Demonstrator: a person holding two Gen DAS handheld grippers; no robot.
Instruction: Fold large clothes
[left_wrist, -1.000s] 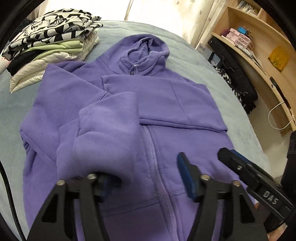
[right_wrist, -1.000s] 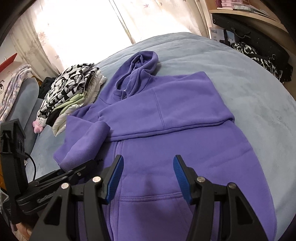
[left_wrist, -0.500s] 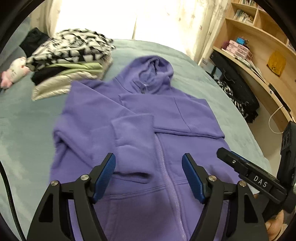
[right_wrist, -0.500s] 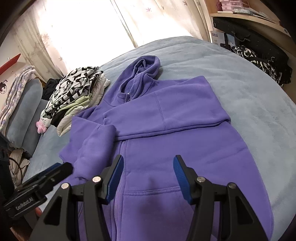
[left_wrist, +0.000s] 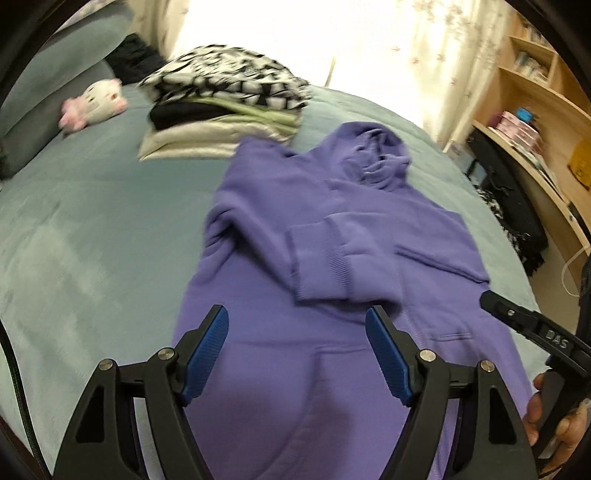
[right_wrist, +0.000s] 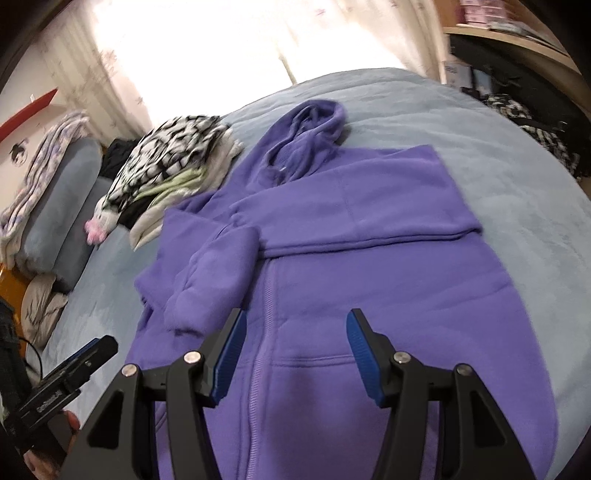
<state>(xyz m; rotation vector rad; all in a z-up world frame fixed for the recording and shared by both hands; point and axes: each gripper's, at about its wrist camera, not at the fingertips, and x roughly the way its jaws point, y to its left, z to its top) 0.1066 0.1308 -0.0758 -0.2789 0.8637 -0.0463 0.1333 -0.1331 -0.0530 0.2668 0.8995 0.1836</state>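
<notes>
**Loose sleeve could undo the fold**

Left wrist view: the left gripper (left_wrist: 297, 349) is hovering with jaws apart and empty over the purple hoodie (left_wrist: 332, 332) lying on the bed (left_wrist: 92, 240). The folded sleeve (left_wrist: 321, 262) is resting loosely and may slide.

Right wrist view: the right gripper (right_wrist: 293, 354) is hanging half-open, holding nothing; snagging the zipper (right_wrist: 264, 332) could drag the body askew.

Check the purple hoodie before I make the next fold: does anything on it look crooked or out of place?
Mostly tidy. The purple hoodie lies flat on the bed with both sleeves folded in. The left sleeve looks off: it lies bunched and slanted, its cuff crossing the zipper line, while the right sleeve lies straight across the chest.
</notes>
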